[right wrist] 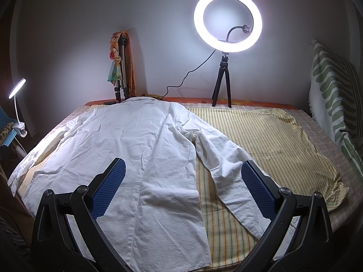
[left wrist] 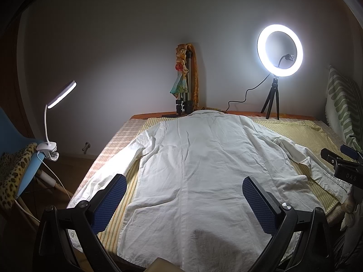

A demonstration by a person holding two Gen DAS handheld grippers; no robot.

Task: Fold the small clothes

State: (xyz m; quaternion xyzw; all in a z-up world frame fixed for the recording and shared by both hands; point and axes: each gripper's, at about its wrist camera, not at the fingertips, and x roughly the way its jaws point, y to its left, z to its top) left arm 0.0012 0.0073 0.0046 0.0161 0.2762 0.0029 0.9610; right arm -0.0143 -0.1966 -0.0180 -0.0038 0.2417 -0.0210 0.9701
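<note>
Lamplight is cast from the far left by a white clip lamp [left wrist: 59, 95] fastened to a blue chair [left wrist: 27, 170]. Next, the left gripper [left wrist: 184, 196] is seen held above the hem end of a white shirt [left wrist: 192, 158], its blue-padded jaws spread wide and nothing gripped between them. The shirt is laid flat, back upward, on a yellow striped cloth [right wrist: 261, 140] spread over the bed, collar toward the far wall and sleeves stretched out to both sides. A folded tripod [left wrist: 185, 86] draped with colourful fabric is propped behind the collar. Further right, a lit ring light [right wrist: 228, 21] is stood on a small black tripod. The right gripper [right wrist: 182, 180] is held over the shirt's right sleeve, jaws likewise wide apart and empty.
</note>
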